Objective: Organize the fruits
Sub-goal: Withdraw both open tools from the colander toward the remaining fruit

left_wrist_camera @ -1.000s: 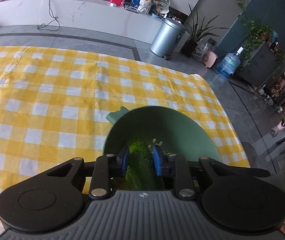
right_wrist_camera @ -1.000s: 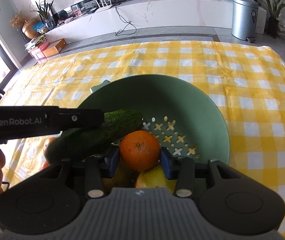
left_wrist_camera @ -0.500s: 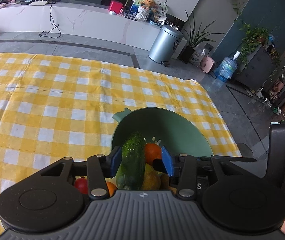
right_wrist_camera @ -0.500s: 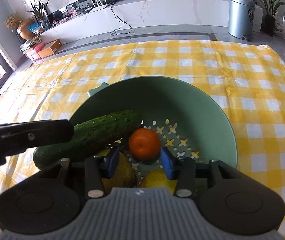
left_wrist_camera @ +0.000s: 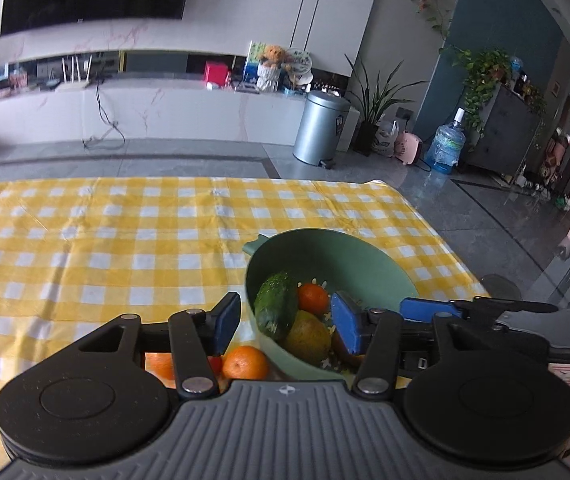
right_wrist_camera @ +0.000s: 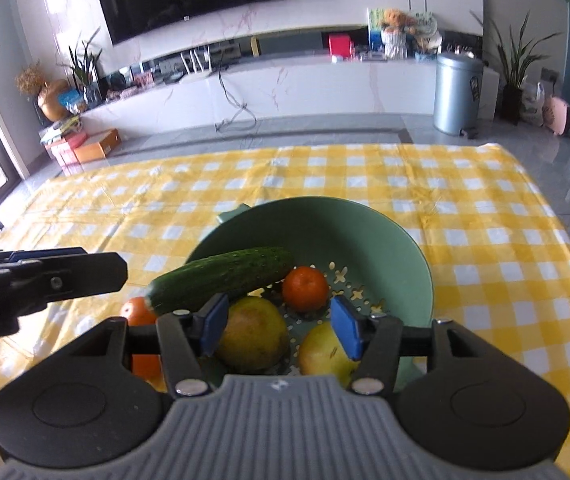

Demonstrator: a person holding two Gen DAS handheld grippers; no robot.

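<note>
Now both sets of jaws are opening with nothing pressed between them: our left gripper [left_wrist_camera: 286,322], clamped a second ago on the cucumber [right_wrist_camera: 221,279], has let it go, and our right gripper [right_wrist_camera: 279,324] has released the small orange [right_wrist_camera: 306,288] it was carrying. The cucumber lies slanted in the green colander [right_wrist_camera: 413,256], one end propped over the near rim, and the small orange sits on the perforated floor beside a brownish pear [right_wrist_camera: 253,334] and a yellow-green fruit [right_wrist_camera: 327,354]. Both grippers have backed off and up from the bowl. Outside it, on the yellow checked tablecloth [left_wrist_camera: 85,248], another orange [left_wrist_camera: 244,362] waits near the colander's wall, with more orange and red fruit half hidden behind our left fingers [left_wrist_camera: 227,322]. We judge these two drops complete and the loose fruit next.
</note>
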